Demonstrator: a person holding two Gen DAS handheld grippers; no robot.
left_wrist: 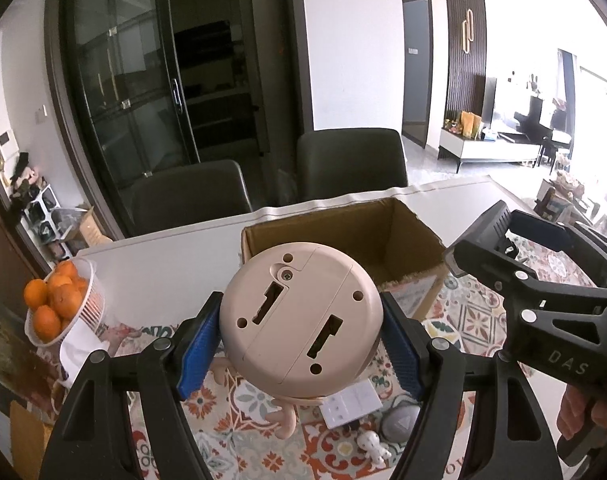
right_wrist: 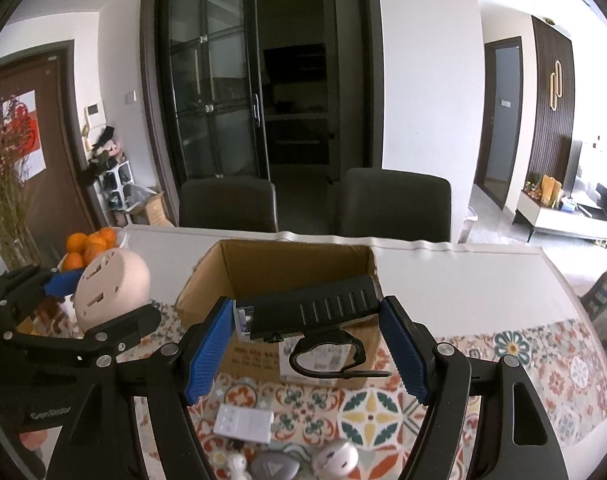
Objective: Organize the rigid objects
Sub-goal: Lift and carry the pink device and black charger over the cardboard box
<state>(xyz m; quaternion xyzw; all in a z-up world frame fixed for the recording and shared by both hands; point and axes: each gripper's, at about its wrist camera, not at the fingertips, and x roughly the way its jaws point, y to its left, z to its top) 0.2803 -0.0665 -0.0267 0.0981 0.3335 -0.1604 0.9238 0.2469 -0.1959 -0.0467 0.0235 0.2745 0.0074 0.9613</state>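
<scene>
We found the task partly under way, with nothing confirmed as stowed. The cardboard box [right_wrist: 299,264] stood open beyond both claws, and the part of its interior we could see held nothing; its floor was hidden behind the gripped items.

The left gripper [left_wrist: 301,334] was closed on a round beige plastic toy [left_wrist: 301,318], its blue pads pressing either side of the disc-shaped base. That base faced the camera and showed two stepped slots, several small holes and a screw. Pale limbs of the same toy hung below the claw. It was held above the patterned cloth [left_wrist: 475,320], short of the box's near wall.

The right gripper [right_wrist: 307,340] was clamped on a black ribbed torch [right_wrist: 311,308], lying crosswise between the pads with its lens end against the left pad. A black wrist loop [right_wrist: 327,356] dangled beneath it. This too sat just in front of the box, not over the opening.

Still lying loose below and nearer than the claws were a white rectangular adapter [right_wrist: 245,424], a grey rounded piece with a triangle mark [right_wrist: 273,468], a small white figurine [left_wrist: 373,442] and a white rounded item [right_wrist: 337,458].

In our judgement, two items awaited release into the box and at least four more remained to be collected. A basket of oranges [left_wrist: 63,304] stood to the left of the left claw, apparently outside the work.
</scene>
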